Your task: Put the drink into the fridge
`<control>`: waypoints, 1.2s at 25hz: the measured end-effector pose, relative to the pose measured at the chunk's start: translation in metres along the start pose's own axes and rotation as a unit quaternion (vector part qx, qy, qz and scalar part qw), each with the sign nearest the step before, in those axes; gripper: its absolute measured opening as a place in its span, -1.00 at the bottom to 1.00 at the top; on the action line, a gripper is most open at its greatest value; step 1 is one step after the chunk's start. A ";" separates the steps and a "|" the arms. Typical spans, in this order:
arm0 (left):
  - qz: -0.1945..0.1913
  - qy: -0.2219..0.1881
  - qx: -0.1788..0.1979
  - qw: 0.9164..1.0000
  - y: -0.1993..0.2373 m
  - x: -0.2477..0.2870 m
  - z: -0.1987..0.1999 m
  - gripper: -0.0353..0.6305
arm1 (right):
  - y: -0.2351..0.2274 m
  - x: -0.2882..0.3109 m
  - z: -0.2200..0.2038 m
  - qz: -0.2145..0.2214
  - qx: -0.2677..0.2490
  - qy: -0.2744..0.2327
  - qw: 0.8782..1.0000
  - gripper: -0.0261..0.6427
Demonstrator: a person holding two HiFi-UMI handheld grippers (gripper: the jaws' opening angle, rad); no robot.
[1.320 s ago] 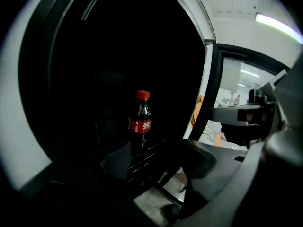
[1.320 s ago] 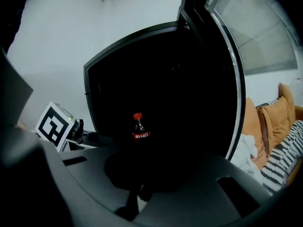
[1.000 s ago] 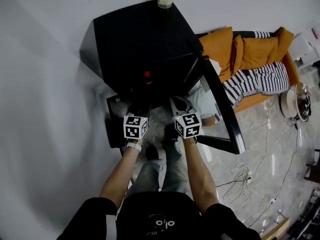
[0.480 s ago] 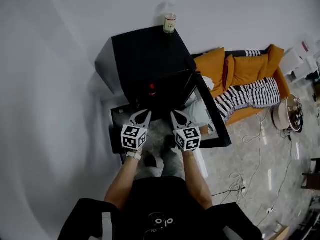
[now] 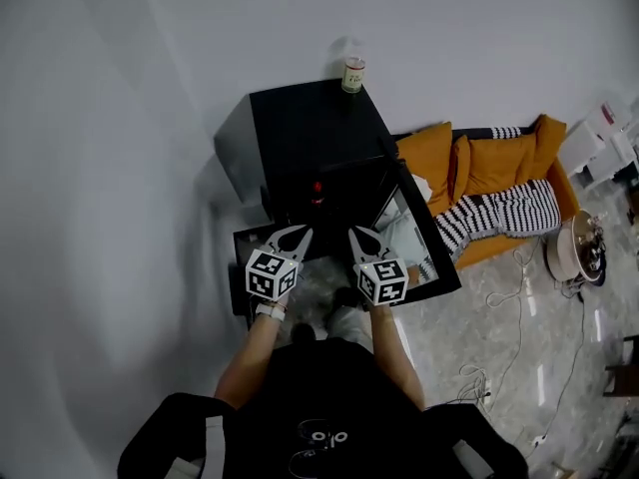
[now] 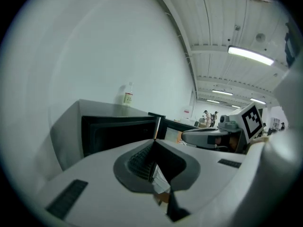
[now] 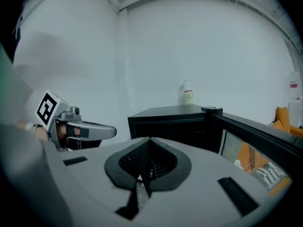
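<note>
The black mini fridge [image 5: 310, 138] stands against the white wall with its door [image 5: 431, 245] swung open to the right. A small red spot [image 5: 318, 187] shows in the dark opening; I cannot tell what it is. A clear bottle with a pale label [image 5: 353, 74] stands on the fridge's top at the back, also seen as the bottle [image 6: 128, 97] and the bottle [image 7: 188, 96]. My left gripper [image 5: 298, 234] and right gripper [image 5: 357, 236] hang side by side in front of the opening, both shut and empty, clear of the fridge [image 6: 113, 126].
An orange sofa [image 5: 479, 148] with a black-and-white striped blanket [image 5: 509, 203] sits to the right behind the door. A round white appliance [image 5: 574, 247] and cables [image 5: 499, 352] lie on the tiled floor. The white wall [image 5: 130, 168] runs along the left.
Both grippers have drawn back out of the fridge opening and risen. The head camera has risen too, so the fridge looks smaller and the bottle on top sits lower in the picture.
</note>
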State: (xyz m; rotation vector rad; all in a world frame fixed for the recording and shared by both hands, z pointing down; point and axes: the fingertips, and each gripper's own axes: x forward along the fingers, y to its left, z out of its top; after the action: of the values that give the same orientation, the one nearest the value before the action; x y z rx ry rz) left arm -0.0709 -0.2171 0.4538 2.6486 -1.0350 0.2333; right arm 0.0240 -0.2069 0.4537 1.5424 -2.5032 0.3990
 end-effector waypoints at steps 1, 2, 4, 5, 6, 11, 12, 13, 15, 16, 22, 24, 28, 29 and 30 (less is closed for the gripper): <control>0.002 -0.005 0.000 1.000 0.002 -0.004 0.003 -0.87 | 0.002 -0.001 0.001 0.001 -0.003 0.000 1.000 -0.90; 0.003 -0.009 0.001 1.000 0.002 -0.007 0.005 -0.87 | 0.003 -0.003 0.002 0.001 -0.007 0.000 1.000 -0.90; 0.003 -0.017 0.003 1.000 0.002 -0.012 0.010 -0.87 | 0.005 -0.005 0.004 0.002 -0.013 -0.001 1.000 -0.90; 0.004 -0.020 0.005 1.000 0.002 -0.015 0.012 -0.87 | 0.006 -0.005 0.004 0.004 -0.017 -0.001 1.000 -0.90; 0.005 -0.021 0.006 1.000 0.002 -0.017 0.012 -0.87 | 0.007 -0.005 0.004 0.005 -0.019 -0.001 1.000 -0.90; 0.007 -0.015 0.012 1.000 0.001 -0.022 0.009 -0.87 | 0.012 -0.006 0.006 0.009 -0.026 -0.003 1.000 -0.90; 0.005 -0.015 0.011 1.000 0.000 -0.023 0.009 -0.87 | 0.013 -0.006 0.007 0.010 -0.027 -0.002 1.000 -0.90; 0.004 -0.016 0.011 1.000 0.000 -0.023 0.009 -0.87 | 0.014 -0.006 0.007 0.011 -0.027 -0.002 1.000 -0.90; 0.000 -0.018 0.012 1.000 -0.002 -0.024 0.010 -0.87 | 0.016 -0.006 0.006 0.012 -0.028 -0.002 1.000 -0.90; -0.002 -0.019 0.013 1.000 -0.003 -0.024 0.011 -0.87 | 0.017 -0.006 0.006 0.012 -0.029 -0.002 1.000 -0.90; -0.005 -0.017 0.014 1.000 -0.003 -0.027 0.008 -0.87 | 0.023 -0.005 0.001 0.015 -0.030 0.003 0.999 -0.90; -0.005 -0.017 0.013 1.000 -0.003 -0.028 0.007 -0.87 | 0.023 -0.005 -0.001 0.016 -0.030 0.005 0.999 -0.90; -0.005 -0.019 0.009 1.000 -0.002 -0.032 0.005 -0.87 | 0.025 -0.004 -0.003 0.017 -0.031 0.007 0.999 -0.90; -0.005 -0.020 0.008 1.000 -0.002 -0.032 0.006 -0.87 | 0.026 -0.004 -0.003 0.017 -0.032 0.007 0.999 -0.90; -0.005 -0.020 0.008 1.000 -0.001 -0.032 0.006 -0.87 | 0.027 -0.003 -0.002 0.018 -0.032 0.007 0.999 -0.90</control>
State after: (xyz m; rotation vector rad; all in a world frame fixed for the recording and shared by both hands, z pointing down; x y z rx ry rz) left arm -0.0934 -0.1978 0.4397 2.6822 -1.0366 0.1889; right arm 0.0014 -0.1921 0.4513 1.4689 -2.5104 0.3296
